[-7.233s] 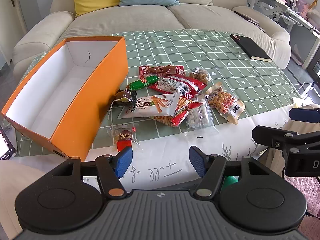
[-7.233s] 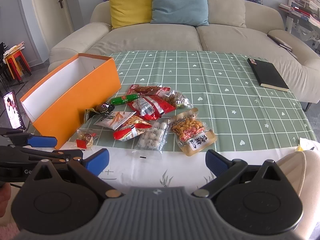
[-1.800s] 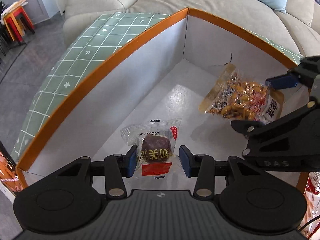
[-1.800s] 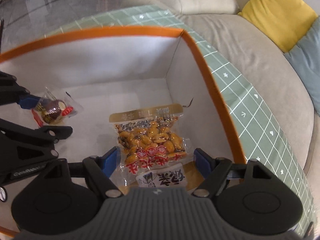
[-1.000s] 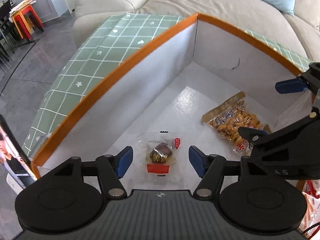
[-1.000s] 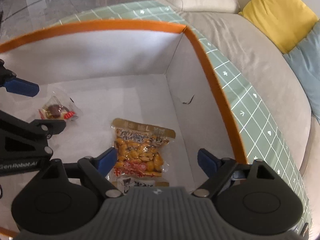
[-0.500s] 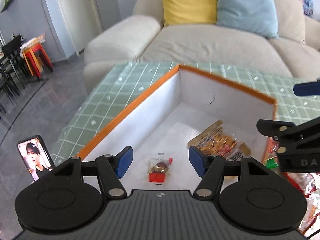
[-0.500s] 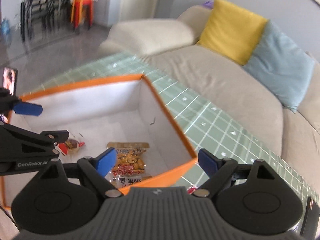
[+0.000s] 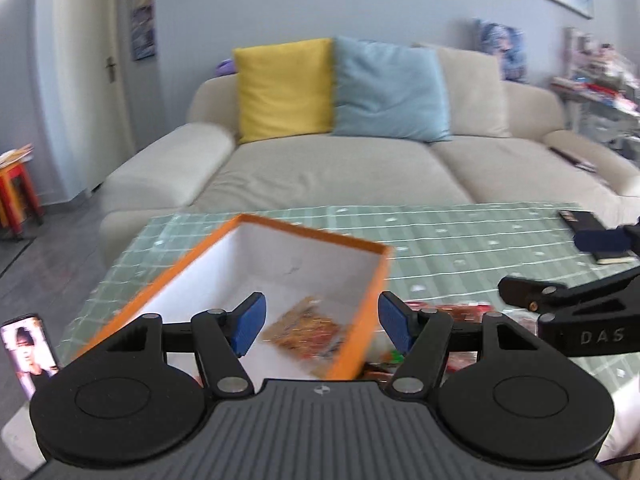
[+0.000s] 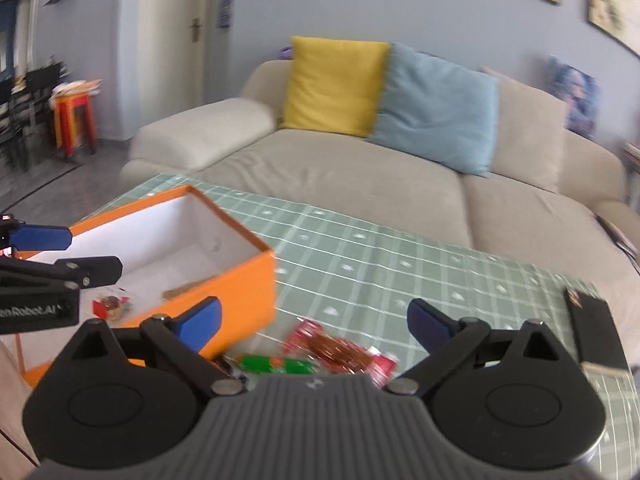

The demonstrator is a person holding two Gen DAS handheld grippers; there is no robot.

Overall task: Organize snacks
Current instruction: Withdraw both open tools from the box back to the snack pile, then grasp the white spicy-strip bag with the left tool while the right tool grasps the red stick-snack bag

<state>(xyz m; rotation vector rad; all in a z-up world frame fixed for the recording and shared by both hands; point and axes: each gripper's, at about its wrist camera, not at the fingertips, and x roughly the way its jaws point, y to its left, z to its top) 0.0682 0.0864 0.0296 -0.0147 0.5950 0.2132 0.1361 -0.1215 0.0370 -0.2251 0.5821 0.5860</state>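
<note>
**Both grippers lifted clear of the box, two snacks delivered**

- Since a second ago, both grippers have been raised out of the orange box and levelled toward the sofa; the views are motion-blurred.
- Left gripper: fingers spread wide, nothing held. It hangs above the near end of the box.
- Right gripper: fingers spread wide, nothing held. It has been swung away from the box and is now aimed over the loose snacks on the desk.
- Inside the box, the peanut packet is seen lying on the white floor; the small red-wrapped sweet lies nearer the left gripper's end. Both were released there moments earlier and have been left in place.
- Outside, just beside the box's near wall, a green sausage stick and a red packet remain on the green checked cloth. More of the pile is hidden under the gripper bodies.
- Judgement: one delivery round is complete; most snacks are yet to be boxed. The next pick is likely to be made from the pile beside the box.
</note>
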